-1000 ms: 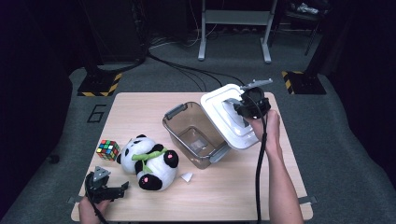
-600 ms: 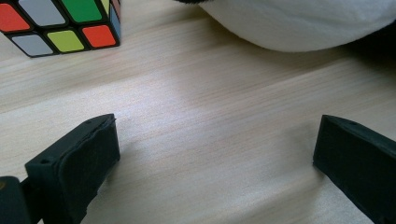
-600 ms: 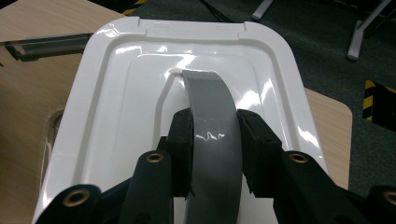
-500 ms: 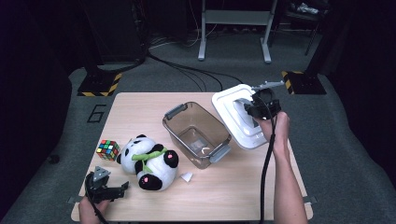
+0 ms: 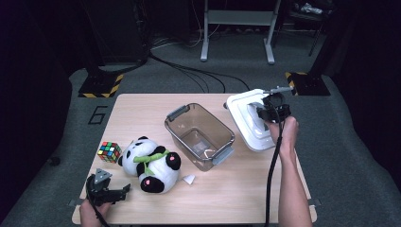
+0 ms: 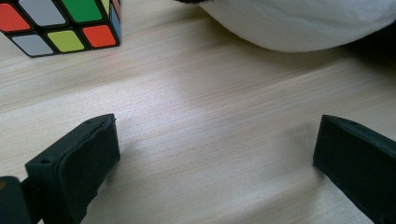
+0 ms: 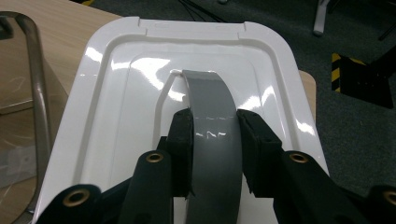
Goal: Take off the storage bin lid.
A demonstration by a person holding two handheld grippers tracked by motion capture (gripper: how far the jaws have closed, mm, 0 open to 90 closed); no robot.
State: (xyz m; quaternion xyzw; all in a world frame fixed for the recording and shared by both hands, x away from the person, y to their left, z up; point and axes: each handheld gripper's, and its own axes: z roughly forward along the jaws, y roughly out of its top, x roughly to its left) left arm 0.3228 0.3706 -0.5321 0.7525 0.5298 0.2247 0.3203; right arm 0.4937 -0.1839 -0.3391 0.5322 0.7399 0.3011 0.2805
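Observation:
A white plastic lid [image 5: 246, 118] with a grey handle [image 7: 212, 126] lies at the table's right side. My right gripper [image 5: 265, 111] is shut on that handle, its pads [image 7: 183, 140] pressing both sides of the grey strip. A clear storage bin [image 5: 199, 135] stands open in the middle of the table, left of the lid. A panda plush [image 5: 150, 163] lies at the front left, with a colour cube [image 5: 109, 151] beside it. My left gripper [image 5: 111, 191] rests open on the wood near the front left corner, nothing between its fingers [image 6: 77, 158].
A small white scrap [image 5: 189, 178] lies on the wooden table [image 5: 236, 189] in front of the bin. The lid's far corner reaches past the table's right rear edge. Cables and yellow-black floor markers lie on the grey floor beyond.
My right gripper has carried the lid to the right, away from the bin, and lowered it. The left gripper has stayed where it was.

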